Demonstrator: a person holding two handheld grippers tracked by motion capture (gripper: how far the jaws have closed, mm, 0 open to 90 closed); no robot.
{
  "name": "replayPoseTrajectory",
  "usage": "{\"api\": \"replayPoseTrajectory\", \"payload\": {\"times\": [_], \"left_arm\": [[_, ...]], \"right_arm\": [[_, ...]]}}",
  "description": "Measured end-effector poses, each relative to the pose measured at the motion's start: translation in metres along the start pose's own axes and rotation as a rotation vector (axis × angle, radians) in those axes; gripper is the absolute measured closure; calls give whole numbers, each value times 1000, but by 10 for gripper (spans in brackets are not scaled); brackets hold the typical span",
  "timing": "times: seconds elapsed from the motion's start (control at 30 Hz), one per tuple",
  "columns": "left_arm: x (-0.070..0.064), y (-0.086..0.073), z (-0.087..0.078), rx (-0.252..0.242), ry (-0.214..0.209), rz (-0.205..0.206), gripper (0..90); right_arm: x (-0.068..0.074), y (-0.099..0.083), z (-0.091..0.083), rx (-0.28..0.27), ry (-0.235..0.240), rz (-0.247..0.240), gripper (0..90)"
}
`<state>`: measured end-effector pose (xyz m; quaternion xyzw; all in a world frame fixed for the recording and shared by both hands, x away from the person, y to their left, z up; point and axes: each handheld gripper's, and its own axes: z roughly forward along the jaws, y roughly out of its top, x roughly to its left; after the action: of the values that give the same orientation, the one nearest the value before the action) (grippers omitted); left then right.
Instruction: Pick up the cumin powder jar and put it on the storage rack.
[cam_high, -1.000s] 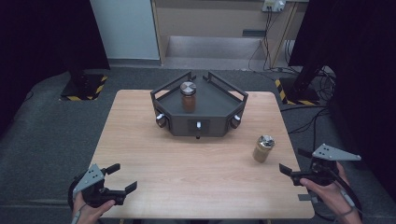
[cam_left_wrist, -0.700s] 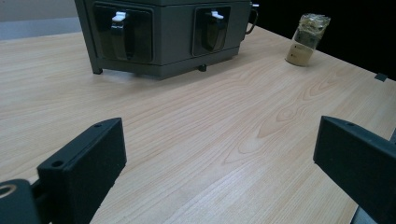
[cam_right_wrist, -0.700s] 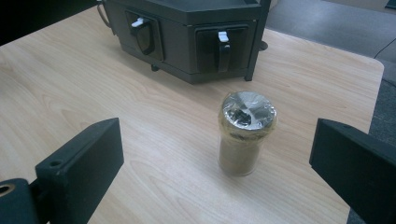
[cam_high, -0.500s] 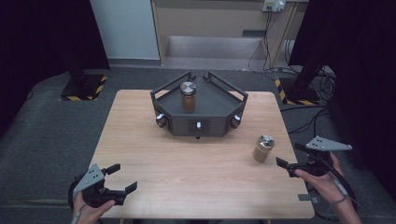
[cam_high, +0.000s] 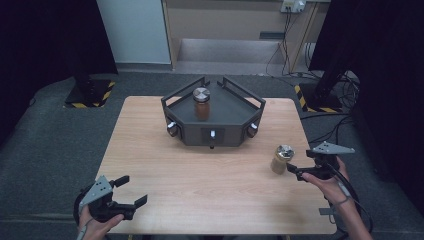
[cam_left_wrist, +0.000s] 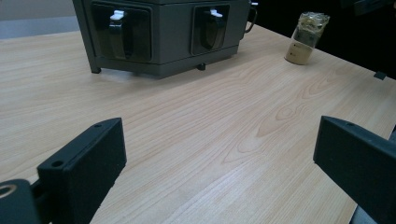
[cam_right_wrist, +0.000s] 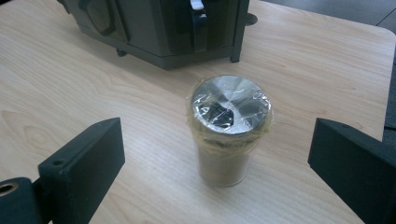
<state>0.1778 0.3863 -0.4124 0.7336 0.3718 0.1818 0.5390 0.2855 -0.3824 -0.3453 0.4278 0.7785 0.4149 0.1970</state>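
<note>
Two jars (cam_high: 282, 158) total on this setup: one standing upright on the bare wooden table (cam_high: 150, 150) near the right edge, a second jar (cam_high: 201, 103) sitting up on the dark grey angular stand (cam_high: 212, 131) at the back middle. Both with silvery metal lids and brownish stuff inside. Two grippers as well. Right gripper (cam_high: 295, 171) just beside the table jar, jaws spread wide and not touching it; from the right gripper view, jar (cam_right_wrist: 229, 130) dead centre between the two black jaws, clear wrap crinkled over the lid. Left gripper (cam_high: 131, 191) down at the near left corner, well apart from everything, jaws also gaping with nothing between them but bare wood. Three knob-like handles on the stand's front faces in the high view, two of them (cam_left_wrist: 117, 29) close up in the left gripper view.

Hard to make out: contents of either jar, just tan and grainy-looking. Stand's top cut off in both gripper views. Far jar (cam_left_wrist: 306, 38) small and a bit blurry from the left gripper view. Right forearm cropped at the bottom edge.
</note>
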Motion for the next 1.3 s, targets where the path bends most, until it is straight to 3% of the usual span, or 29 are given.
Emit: {"api": "replayPoseTrajectory", "payload": {"times": [0.4,0.77,1.0,1.13,1.3], "left_arm": [[0,1,0,6,0,3,14],[0,1,0,6,1,2,15],[0,1,1,9,-6,6,15],[1,1,1,12,-5,3,15],[1,2,1,15,-5,5,15]], "right_arm": [[-13,4,38,55,7,25,53],[-14,9,58,73,3,34,76],[-13,12,66,82,-7,19,162],[-14,14,67,84,4,2,305],[-9,16,66,85,-17,-30,323]]}}
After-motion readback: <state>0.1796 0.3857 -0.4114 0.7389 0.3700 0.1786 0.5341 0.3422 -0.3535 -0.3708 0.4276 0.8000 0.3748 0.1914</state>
